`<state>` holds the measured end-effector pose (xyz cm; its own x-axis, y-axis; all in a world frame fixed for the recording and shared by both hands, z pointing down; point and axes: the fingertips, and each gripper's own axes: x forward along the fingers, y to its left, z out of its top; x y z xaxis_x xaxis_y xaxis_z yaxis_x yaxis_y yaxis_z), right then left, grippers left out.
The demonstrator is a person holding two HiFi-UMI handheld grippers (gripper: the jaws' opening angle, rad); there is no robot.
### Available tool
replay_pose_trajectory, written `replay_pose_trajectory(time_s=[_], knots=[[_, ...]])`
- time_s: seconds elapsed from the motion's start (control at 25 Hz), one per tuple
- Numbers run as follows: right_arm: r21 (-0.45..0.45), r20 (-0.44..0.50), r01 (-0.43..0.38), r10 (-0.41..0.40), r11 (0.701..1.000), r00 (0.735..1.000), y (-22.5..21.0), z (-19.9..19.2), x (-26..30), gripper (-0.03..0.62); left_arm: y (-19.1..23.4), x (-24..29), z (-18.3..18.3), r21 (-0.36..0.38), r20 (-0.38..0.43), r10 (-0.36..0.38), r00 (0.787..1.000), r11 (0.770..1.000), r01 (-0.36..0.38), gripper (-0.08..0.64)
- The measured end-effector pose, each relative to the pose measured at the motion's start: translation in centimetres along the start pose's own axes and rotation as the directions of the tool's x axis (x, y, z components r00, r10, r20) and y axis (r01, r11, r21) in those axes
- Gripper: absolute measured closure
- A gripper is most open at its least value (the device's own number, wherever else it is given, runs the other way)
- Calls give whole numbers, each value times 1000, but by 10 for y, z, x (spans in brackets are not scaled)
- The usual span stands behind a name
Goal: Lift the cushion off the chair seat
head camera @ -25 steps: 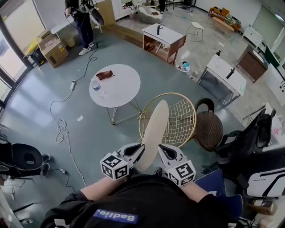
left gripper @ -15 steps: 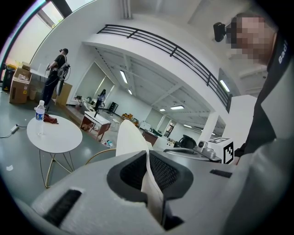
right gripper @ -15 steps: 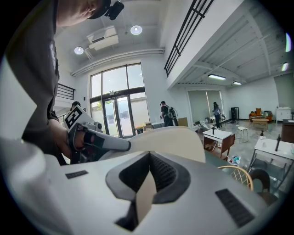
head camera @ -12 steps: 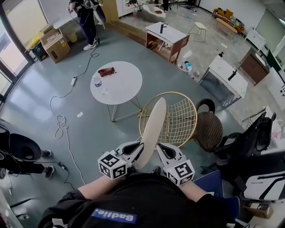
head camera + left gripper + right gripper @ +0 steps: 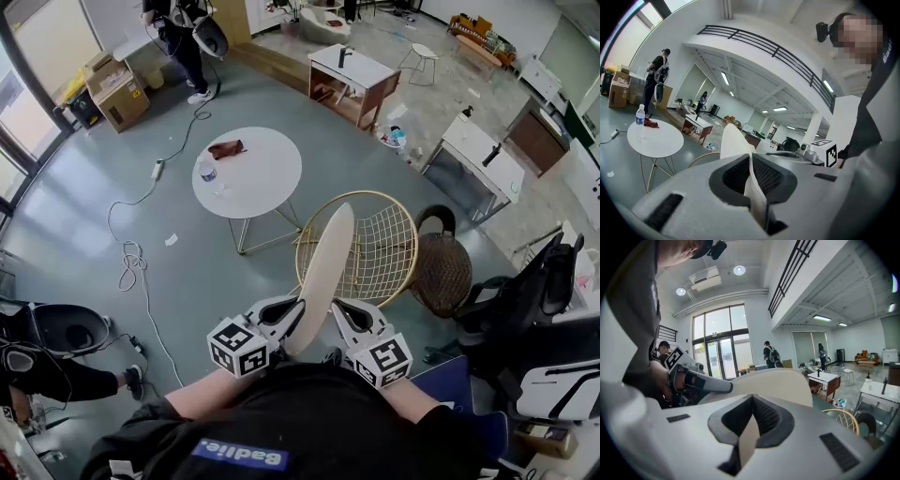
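My head camera looks forward and steeply down past my chest. It catches my left hand-held gripper, my right hand-held gripper, the cushion between them, the wire chair and the round surface farther off. Each gripper camera sits close behind its own jaws, nearly level. The left one faces the round surface; the right one faces the windows. Both share the cushion and the wire chair, and each shows the other gripper.
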<state>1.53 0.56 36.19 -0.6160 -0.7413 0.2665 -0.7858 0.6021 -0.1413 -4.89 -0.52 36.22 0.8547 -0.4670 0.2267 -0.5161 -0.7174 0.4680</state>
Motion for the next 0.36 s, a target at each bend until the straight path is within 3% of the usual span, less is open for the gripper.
replay_pose_trajectory(time_s=[0.36], knots=[[-1,-2,-3,3,1000,1000,-1,-4,-2,565,-3,1,-5,3,-3,-2,1000,1000,2,528]])
